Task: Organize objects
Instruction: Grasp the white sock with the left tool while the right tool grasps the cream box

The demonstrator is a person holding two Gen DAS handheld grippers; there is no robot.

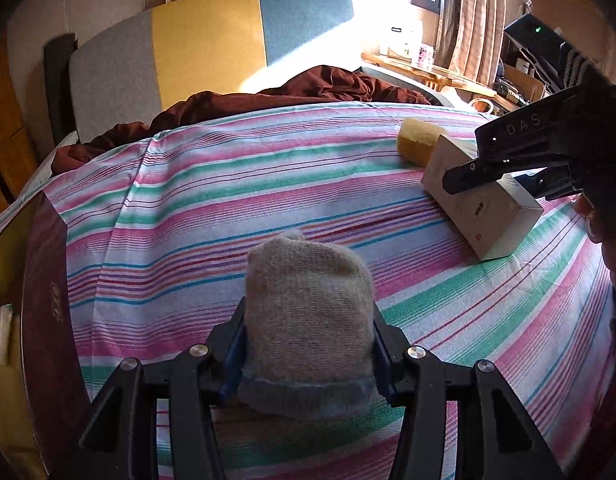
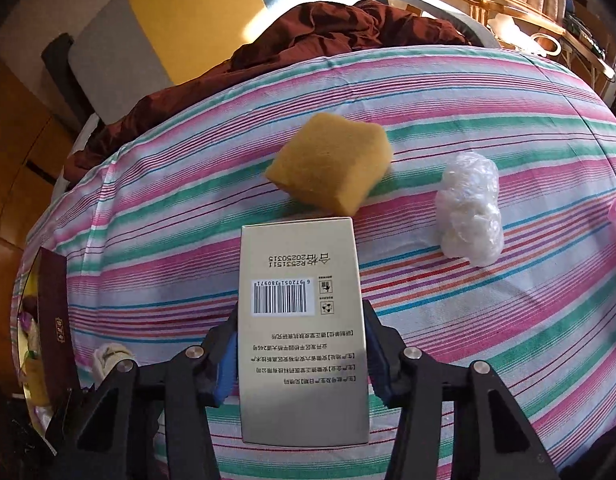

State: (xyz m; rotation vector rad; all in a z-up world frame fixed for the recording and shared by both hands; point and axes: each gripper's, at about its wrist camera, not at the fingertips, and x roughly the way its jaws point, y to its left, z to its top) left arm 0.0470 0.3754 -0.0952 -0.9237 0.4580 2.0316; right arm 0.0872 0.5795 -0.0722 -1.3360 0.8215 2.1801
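Right gripper [image 2: 300, 364] clamped on a white box [image 2: 302, 332], pads on its two long sides, box's long axis running straight out from the jaws toward the yellow sponge [image 2: 330, 164], which sits just past the box's far end. Left gripper [image 1: 308, 348] shut on a rolled grey sock [image 1: 308, 312], held over the striped sheet [image 1: 228, 184]. Dark red container [image 1: 48, 304] at bed's left edge, nearer the left hand, probably where things go. Plastic-wrap wad [image 2: 470, 216] lies to the right, apart. Brown blanket [image 2: 328, 36] bunched behind; nothing blocks the way left.
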